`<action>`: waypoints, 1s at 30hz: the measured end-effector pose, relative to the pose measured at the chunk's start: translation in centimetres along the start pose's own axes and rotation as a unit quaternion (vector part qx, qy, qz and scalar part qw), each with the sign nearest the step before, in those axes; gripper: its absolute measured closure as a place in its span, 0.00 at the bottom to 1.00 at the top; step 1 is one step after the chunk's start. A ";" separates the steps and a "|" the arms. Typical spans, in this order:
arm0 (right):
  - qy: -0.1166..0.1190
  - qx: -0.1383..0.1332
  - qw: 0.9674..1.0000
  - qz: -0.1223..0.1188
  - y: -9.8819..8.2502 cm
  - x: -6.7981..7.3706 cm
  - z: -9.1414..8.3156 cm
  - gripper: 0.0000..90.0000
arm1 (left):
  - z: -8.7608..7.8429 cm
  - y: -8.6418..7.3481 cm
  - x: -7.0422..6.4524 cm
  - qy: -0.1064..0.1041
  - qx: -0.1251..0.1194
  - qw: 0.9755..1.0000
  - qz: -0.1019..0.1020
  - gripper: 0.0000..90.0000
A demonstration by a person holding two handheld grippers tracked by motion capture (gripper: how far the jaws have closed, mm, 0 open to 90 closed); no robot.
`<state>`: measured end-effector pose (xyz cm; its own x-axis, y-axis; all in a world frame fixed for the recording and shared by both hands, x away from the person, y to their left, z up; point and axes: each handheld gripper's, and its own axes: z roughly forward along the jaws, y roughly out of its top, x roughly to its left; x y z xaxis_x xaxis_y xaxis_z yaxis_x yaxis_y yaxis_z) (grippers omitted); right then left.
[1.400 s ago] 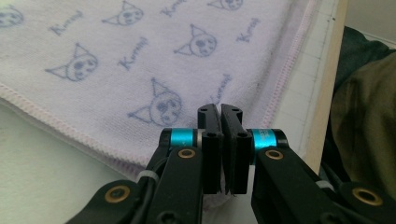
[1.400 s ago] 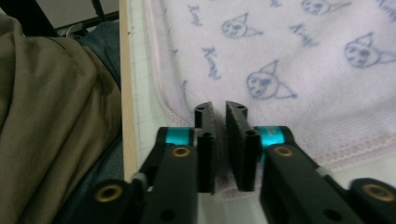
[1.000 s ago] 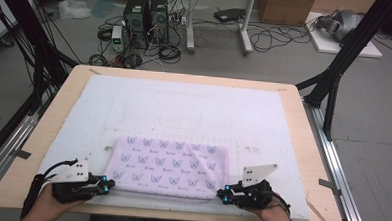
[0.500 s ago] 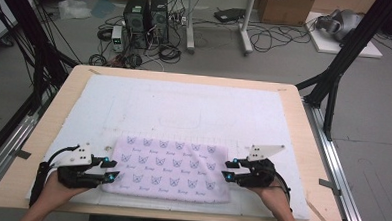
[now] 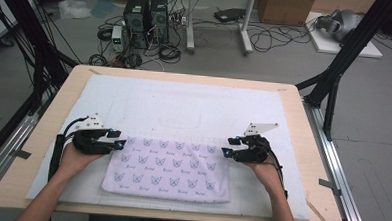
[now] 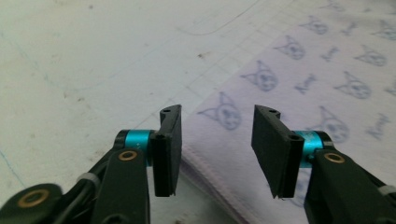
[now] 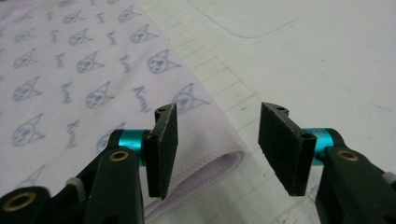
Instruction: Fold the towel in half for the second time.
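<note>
White mat, high view: whole folded cloth, gripper views: jaws just opened, empty, over far corners.

Pale lilac folded cloth printed with rows of blue cat-eared faces: between the faces runs a small blue cursive word, repeated across the fabric. In the right gripper view it seems to begin with "K", but the remaining letters are too blurred to read. No other lettering, number or sign is legible.
</note>
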<state>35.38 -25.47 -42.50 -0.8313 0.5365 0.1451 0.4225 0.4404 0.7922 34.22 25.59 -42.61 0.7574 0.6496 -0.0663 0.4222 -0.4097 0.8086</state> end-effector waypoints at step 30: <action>-0.009 0.028 0.999 -0.019 3.5 -2.2 0.7 0.91 | 1.4 3.8 1.3 0.035 -0.023 0.999 -0.017 0.88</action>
<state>38.96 -24.64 -40.45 -0.8402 0.5322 0.1045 0.4117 0.5003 0.7617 37.49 23.96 -40.47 0.7061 0.7061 -0.0543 0.4218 -0.3577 0.8332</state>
